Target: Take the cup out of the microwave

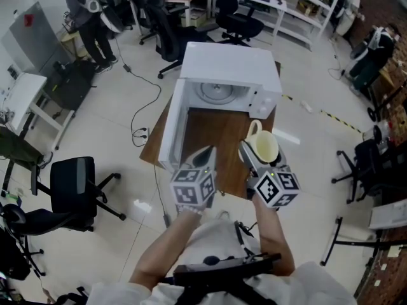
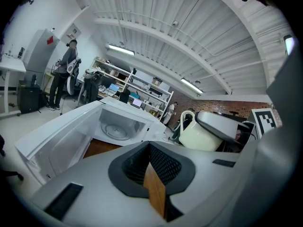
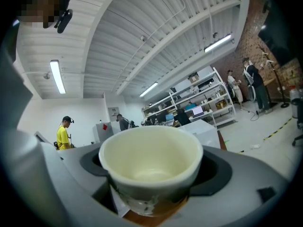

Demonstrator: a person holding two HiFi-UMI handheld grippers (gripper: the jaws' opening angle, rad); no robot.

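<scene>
A cream cup [image 1: 262,146] with a handle is out of the microwave and held in the air over the wooden table [image 1: 216,129]. My right gripper [image 1: 255,157] is shut on it; in the right gripper view the cup [image 3: 151,160] fills the space between the jaws, mouth up and empty. The white microwave [image 1: 229,65] stands at the table's far end with its door [image 1: 172,129] swung open to the left and a bare turntable [image 2: 115,131] inside. My left gripper [image 1: 205,156] hovers beside the door, jaws together with nothing in them. From the left gripper view the cup [image 2: 201,135] shows at the right.
A black office chair [image 1: 73,183] stands on the floor at the left and a cable [image 1: 143,116] runs to the table's left side. More chairs, desks and shelves [image 1: 286,5] line the back. A person [image 1: 89,18] stands far left.
</scene>
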